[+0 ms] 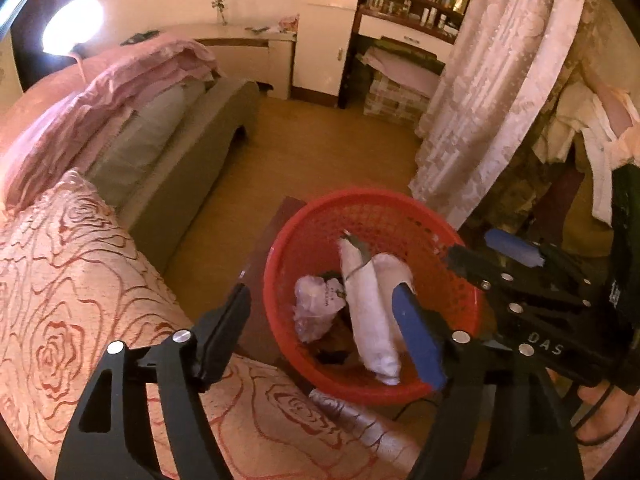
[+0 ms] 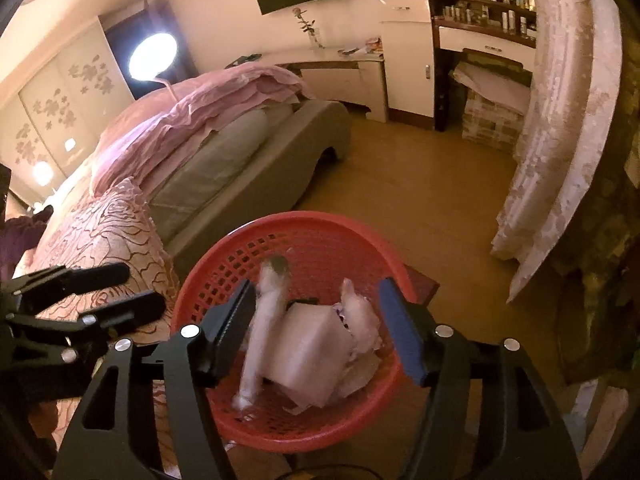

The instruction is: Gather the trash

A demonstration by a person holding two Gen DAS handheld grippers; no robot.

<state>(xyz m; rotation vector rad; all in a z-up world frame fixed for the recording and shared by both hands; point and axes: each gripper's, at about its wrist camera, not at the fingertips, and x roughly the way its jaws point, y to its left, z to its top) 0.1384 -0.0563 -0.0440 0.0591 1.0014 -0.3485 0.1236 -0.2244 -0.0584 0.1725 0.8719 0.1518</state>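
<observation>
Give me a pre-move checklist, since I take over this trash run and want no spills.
1. Red basket upright, mouth open upward: ok.
2. Right claw open, nothing between the fingers: ok.
3. Left claw open and empty: ok.
4. White tube inside the basket: ok.
5. Crumpled plastic below the rim: ok.
6. White tube settled: cannot tell, it is blurred in the right wrist view.

Only one marking reads clearly — pale letters "DAS" on the black body of the right gripper (image 1: 476, 246); print on the crumpled plastic wrapper (image 1: 318, 306) in the red basket (image 1: 400, 392) — too small to read
</observation>
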